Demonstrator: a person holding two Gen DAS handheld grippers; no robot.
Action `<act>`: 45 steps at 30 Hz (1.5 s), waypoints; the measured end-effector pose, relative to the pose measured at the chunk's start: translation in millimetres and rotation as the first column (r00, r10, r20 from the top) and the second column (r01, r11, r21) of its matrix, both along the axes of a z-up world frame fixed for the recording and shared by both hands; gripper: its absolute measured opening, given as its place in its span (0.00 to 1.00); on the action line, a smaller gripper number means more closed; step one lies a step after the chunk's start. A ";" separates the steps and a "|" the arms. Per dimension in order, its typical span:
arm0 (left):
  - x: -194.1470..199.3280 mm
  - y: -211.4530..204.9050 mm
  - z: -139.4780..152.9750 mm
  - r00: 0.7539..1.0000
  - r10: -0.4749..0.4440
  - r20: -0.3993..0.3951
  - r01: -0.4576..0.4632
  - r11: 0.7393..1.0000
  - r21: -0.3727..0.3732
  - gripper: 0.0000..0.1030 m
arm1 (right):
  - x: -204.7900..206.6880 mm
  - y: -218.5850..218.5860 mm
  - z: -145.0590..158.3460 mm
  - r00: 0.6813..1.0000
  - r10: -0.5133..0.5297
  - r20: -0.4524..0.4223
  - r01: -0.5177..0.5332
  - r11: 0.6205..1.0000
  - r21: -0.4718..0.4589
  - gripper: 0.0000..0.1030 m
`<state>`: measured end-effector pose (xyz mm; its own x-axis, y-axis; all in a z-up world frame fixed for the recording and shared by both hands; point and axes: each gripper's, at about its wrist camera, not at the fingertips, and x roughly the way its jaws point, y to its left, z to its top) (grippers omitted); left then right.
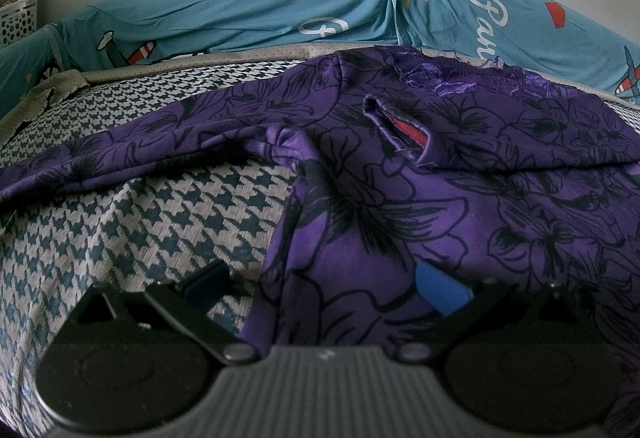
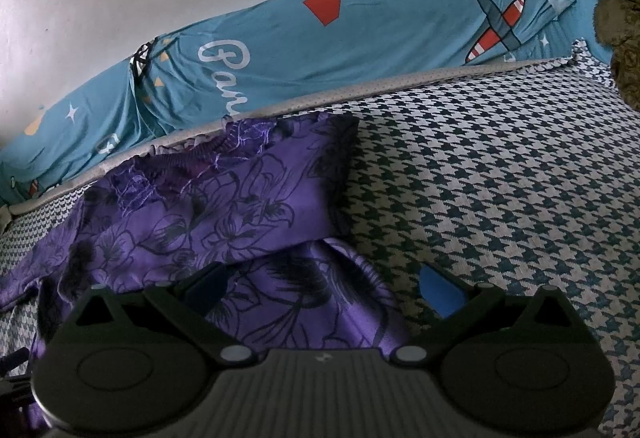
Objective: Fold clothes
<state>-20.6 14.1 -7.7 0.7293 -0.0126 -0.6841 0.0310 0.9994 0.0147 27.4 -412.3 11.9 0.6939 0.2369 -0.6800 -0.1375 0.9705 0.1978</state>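
We see the purple floral garment [image 1: 460,174] lying rumpled on the houndstooth bed cover [image 1: 168,214], its lace neckline toward the far edge, next to the blue printed pillow [image 1: 248,6]. One sleeve extends left across the cover. Our left gripper [image 1: 326,288] stands open over the garment's lower left edge, one finger above cloth, the other above bare cover. Our right gripper [image 2: 324,288] is likewise open, straddling the garment's right edge. A red strip shows inside a fold. A white basket [image 1: 18,14] sits far left.
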 end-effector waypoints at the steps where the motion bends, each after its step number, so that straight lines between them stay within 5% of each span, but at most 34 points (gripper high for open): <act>1: 0.0 0.0 0.0 1.000 0.000 0.000 0.000 1.000 0.000 1.00 | 0.0 0.0 -0.1 1.000 0.000 0.000 0.000 1.000 0.000 1.00; 14: 1.1 0.0 2.1 1.000 0.006 -0.009 -0.006 1.000 -0.005 1.00 | 10.0 -11.0 3.6 0.999 -0.038 0.027 0.037 0.999 0.030 1.00; 27: 5.7 -1.2 12.4 1.000 0.005 0.003 -0.005 0.998 -0.061 1.00 | 38.7 -43.3 1.2 0.978 -0.202 0.047 0.196 0.975 0.106 0.92; 35: 9.2 -1.3 14.1 1.000 0.016 -0.017 -0.018 0.995 -0.102 1.00 | 58.8 -38.7 -5.4 0.982 -0.184 0.047 0.174 0.970 0.171 0.84; 45: 10.6 -1.6 13.2 0.999 0.019 -0.032 -0.023 0.991 -0.133 1.00 | 88.3 0.5 -22.9 0.993 -0.112 0.026 0.108 0.987 0.122 0.84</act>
